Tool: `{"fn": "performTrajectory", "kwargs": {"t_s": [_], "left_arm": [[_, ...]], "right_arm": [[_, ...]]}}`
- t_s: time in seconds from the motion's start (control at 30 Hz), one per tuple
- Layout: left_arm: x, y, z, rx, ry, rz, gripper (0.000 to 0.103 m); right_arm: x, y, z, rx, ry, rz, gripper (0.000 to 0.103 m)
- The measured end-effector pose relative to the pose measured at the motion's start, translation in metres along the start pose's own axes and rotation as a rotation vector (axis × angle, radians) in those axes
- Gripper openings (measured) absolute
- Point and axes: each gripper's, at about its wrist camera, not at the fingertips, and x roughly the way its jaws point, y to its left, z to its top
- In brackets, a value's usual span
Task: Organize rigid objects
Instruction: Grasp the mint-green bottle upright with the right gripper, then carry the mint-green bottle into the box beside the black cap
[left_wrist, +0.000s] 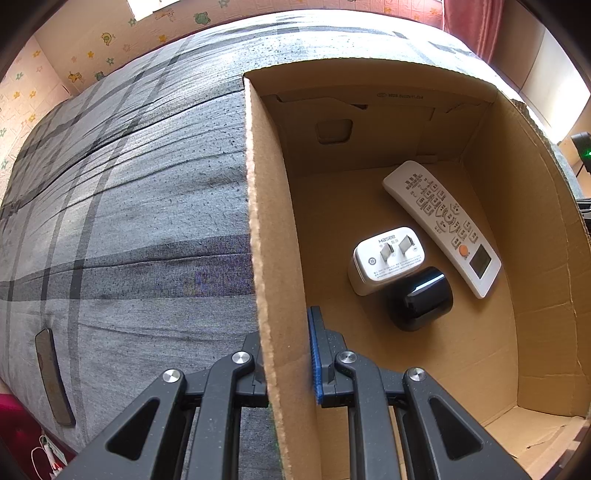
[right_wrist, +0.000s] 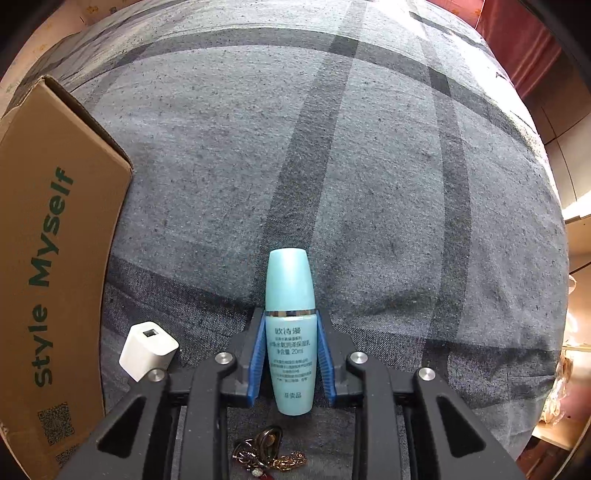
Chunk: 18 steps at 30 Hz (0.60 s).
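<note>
While the left claw (left_wrist: 288, 354) pinches the box (left_wrist: 269, 206) wall, the right claw (right_wrist: 291, 354) grips the blue bottle (right_wrist: 291, 332) lengthwise along its fingers, above the bed (right_wrist: 369, 166); the box lies to its left.

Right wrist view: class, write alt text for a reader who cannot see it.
The right gripper is closed on a small turquoise bottle above a grey plaid bedsheet. A white charger lies left of it beside a cardboard box, and a metal trinket lies below.
</note>
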Motion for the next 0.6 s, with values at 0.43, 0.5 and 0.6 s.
{"fn": "performTrajectory", "kwargs": {"t_s": [0.43,0.5,0.6], "left_arm": [[0.0,0.0,0.001,0.004,0.002,0.003,0.016],[0.0,-0.001,0.002,0.006,0.002,0.006,0.016],[0.0,-0.002,0.002,0.007,0.002,0.006,0.016]], "right_arm": [[-0.046,0.006,-0.021,0.029,-0.034,0.012,0.027],[-0.053,0.008,-0.022,0.03,-0.037,0.018,0.027],[-0.066,0.01,-0.024,0.031,-0.045,0.016,0.027]]}}
